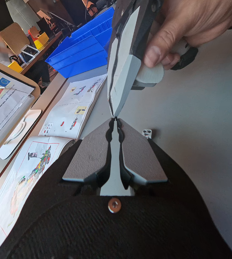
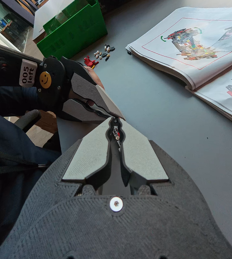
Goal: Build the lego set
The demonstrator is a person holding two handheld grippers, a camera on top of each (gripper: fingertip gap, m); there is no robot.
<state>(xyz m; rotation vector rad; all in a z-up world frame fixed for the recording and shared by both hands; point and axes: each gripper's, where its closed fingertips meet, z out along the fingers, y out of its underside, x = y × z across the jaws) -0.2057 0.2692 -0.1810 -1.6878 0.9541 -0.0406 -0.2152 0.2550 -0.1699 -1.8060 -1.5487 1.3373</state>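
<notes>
The tiny dark piece (image 2: pixel 115 120) between both claw tips is too small to identify; the open booklet (image 2: pixel 196 49) runs off the frame's right edge

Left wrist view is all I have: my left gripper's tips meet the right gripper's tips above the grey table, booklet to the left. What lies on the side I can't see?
Observer: A green bin stands beyond the left gripper.
Operator: Any loose parts near it?
Observer: Yes, a small heap of red, white and black parts lies on the table in front of the bin.
Operator: And the right gripper's tips, seen from its own side?
Observer: The right gripper has a small dark piece between its fingertips, just where the left gripper's tips reach it.
</notes>
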